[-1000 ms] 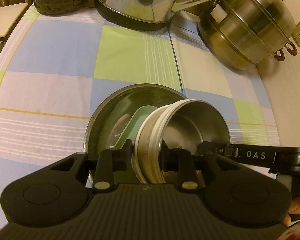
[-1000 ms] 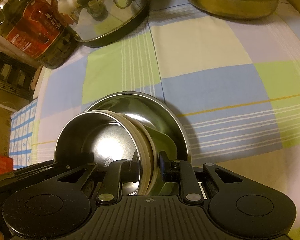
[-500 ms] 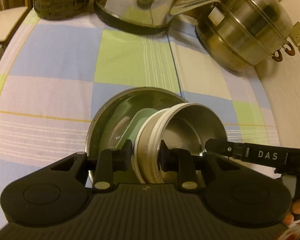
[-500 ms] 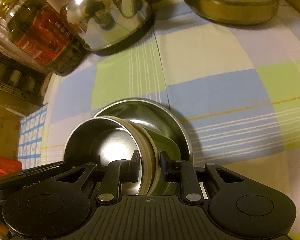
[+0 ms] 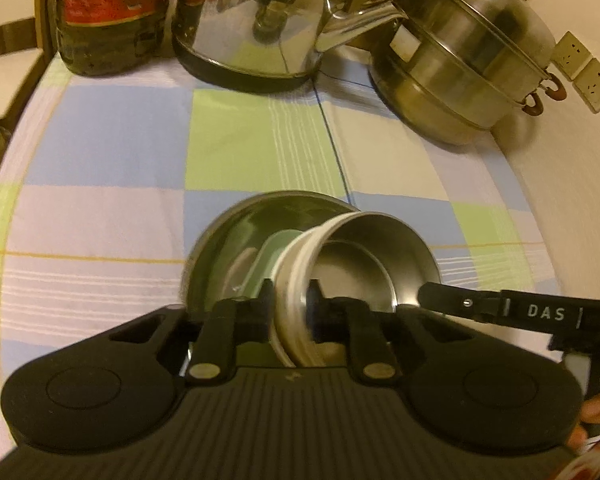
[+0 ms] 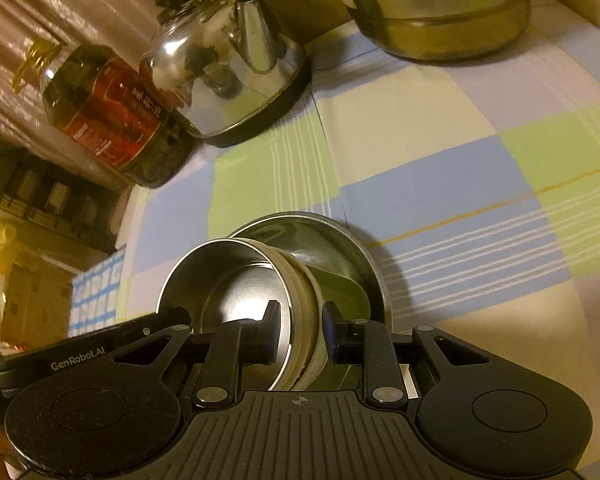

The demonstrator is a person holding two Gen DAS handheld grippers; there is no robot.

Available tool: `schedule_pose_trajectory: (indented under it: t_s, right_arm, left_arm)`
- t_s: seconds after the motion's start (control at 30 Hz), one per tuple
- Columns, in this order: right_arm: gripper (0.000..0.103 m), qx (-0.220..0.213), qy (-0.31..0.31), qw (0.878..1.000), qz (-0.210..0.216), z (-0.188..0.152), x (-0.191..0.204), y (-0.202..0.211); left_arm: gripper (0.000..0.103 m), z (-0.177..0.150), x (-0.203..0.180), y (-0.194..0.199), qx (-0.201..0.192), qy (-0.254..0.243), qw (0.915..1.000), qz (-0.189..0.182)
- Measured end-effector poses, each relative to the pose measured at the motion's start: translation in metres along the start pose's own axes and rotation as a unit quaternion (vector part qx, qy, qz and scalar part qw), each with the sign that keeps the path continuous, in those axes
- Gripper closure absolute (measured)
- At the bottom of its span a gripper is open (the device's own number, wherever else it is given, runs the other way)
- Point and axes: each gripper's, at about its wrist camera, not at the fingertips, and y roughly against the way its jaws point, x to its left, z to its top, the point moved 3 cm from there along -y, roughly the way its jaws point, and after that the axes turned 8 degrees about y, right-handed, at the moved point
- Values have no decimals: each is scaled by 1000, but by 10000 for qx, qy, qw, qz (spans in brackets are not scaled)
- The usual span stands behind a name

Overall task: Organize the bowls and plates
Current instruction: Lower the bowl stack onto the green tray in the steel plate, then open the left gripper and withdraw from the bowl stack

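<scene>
A small steel bowl with a cream outer wall (image 5: pixel 364 264) (image 6: pixel 236 284) is held between both grippers, tilted, above a pale green dish (image 5: pixel 278 256) (image 6: pixel 340 292) that lies in a wide steel bowl (image 5: pixel 236 240) (image 6: pixel 340 240) on the checked tablecloth. My left gripper (image 5: pixel 290 294) is shut on the small bowl's near rim. My right gripper (image 6: pixel 300 316) is shut on the opposite rim. The right gripper's body shows at the right of the left wrist view (image 5: pixel 500 312).
At the back of the table stand an oil bottle (image 5: pixel 108 16) (image 6: pixel 108 116), a steel kettle (image 5: pixel 260 20) (image 6: pixel 224 76) and a stacked steamer pot (image 5: pixel 464 56) (image 6: pixel 440 8). The wall with sockets (image 5: pixel 580 64) is at the right. The table's left edge drops off (image 5: pixel 4 120).
Both grippers have lifted the small bowl a little and tipped upward; the kettle, bottle and pot now show more fully. The grips have not changed.
</scene>
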Motion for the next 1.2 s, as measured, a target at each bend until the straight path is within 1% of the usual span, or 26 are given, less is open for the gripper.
schedule_pose_trajectory:
  t_s: [0.1,0.2,0.3,0.4,0.57,0.7,1.0,1.1,1.2]
  right_arm:
    - [90,-17,-105,9999,92,0,-2,-1]
    - [90,-19,-155,9999,69,0,-2,-1]
    - [90,59,-350,9993,74,3,-4,-2]
    - [90,210,-590,9980,76,7,-6,-2]
    - [90,511,-783,9956,-65,19,-3,-4]
    - [90,692,-991,9926,-81,24,-5,-7]
    - [90,712,-840,9938,-174,25,-2,-7]
    - [89,672,-691,9952,-192,25,1,-7]
    - [87,483,-540,9972,-180,25,5,-1]
  left_arm:
    - [93,0,-1,0,-8,-26,10000,-9]
    - [93,1,1,0,27,28,10000,-45]
    - [93,3,2,0,69,79,9999,-70]
    - [92,5,2,-1,137,119,9998,-64]
    - [92,9,5,-3,252,228,9994,-81]
    - [92,11,4,-3,259,190,9995,-80]
    - [92,9,3,-4,262,133,9996,-22]
    - [92,8,1,-1,162,47,9998,57]
    - [91,8,-2,7,-5,-43,9999,148]
